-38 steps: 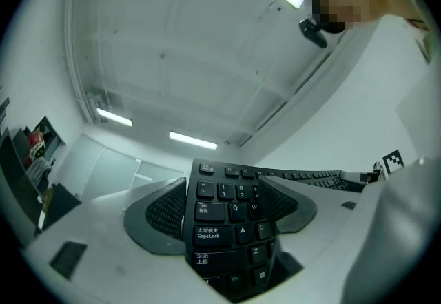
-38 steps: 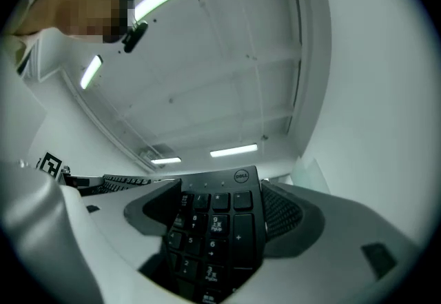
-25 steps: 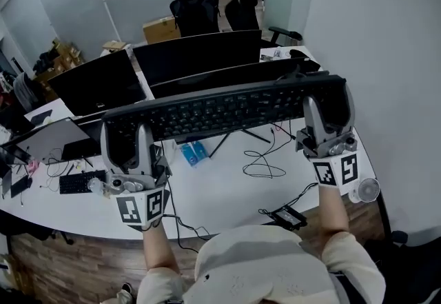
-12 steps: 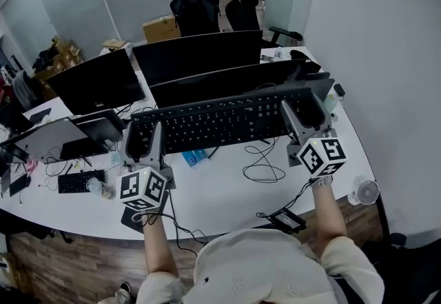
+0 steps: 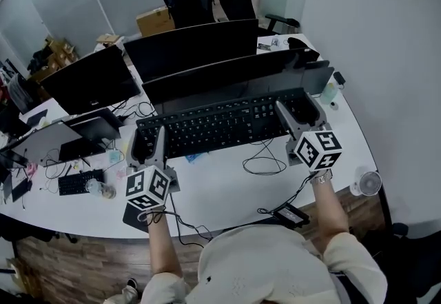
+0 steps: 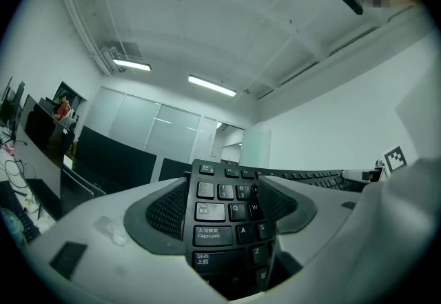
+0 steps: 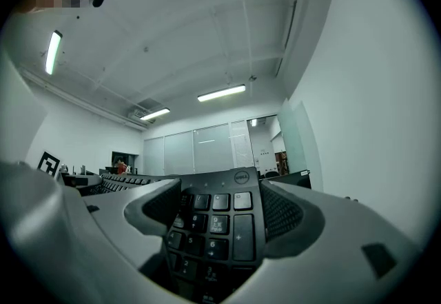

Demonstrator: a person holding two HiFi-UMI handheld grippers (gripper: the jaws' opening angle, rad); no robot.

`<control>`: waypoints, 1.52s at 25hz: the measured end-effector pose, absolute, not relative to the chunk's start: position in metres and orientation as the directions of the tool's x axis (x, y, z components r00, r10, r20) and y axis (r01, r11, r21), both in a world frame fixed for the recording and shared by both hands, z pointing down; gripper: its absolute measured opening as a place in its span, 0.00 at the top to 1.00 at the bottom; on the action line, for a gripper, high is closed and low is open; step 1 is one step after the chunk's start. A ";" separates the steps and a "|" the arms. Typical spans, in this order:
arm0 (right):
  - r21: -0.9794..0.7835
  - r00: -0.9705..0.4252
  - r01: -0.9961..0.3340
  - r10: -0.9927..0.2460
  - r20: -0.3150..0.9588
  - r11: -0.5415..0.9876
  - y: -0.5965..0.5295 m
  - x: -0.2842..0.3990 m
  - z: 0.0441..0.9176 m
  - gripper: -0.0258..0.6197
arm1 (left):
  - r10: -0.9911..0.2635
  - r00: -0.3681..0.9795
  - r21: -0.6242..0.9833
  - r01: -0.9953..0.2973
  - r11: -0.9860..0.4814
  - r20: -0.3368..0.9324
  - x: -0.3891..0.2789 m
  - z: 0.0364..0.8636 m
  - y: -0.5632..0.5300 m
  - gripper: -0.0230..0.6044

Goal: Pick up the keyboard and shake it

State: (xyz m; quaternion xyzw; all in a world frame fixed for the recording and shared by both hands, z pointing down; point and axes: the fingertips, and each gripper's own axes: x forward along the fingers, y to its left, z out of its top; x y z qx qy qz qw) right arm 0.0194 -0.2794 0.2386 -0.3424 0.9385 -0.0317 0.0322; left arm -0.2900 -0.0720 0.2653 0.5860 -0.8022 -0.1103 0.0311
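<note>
Keyboard [image 5: 220, 123]: black, full length, lying crosswise in the head view, just in front of a row of dark monitors [image 5: 200, 47]. Judged to be up off the white tabletop [image 5: 227, 189], key face tilted toward the person. Gripped at the Caps Lock and Shift end by the left claw [image 5: 153, 145], ribbed pads closed on the two long edges with the keys plain between them. Gripped the same way at the number-pad end by the right claw [image 5: 298, 115]. Both claws angled upward, with ceiling lights filling both gripper views. Below and around: loose black cables [image 5: 265, 165], a small blue packet [image 5: 196, 156] under the near edge, a little fan [image 5: 368, 183] at the far right of the tabletop. Pick-up judged done. Shaking either under way or yet to come; impossible to say from a single moment. Needed for it: both grips kept firm at the ends.
</note>
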 end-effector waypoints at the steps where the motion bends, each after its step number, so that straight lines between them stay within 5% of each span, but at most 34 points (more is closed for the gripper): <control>1: -0.081 -0.762 -0.643 -0.647 -0.029 0.762 -0.281 0.020 0.242 0.42 | -0.948 -0.311 0.218 -0.932 0.290 -0.071 -0.290 0.270 -0.074 0.47; 38: -0.162 -0.724 -0.677 -0.612 0.318 0.717 -0.329 0.012 0.409 0.42 | -0.925 -0.285 0.287 -0.891 0.353 0.254 -0.293 0.436 -0.114 0.47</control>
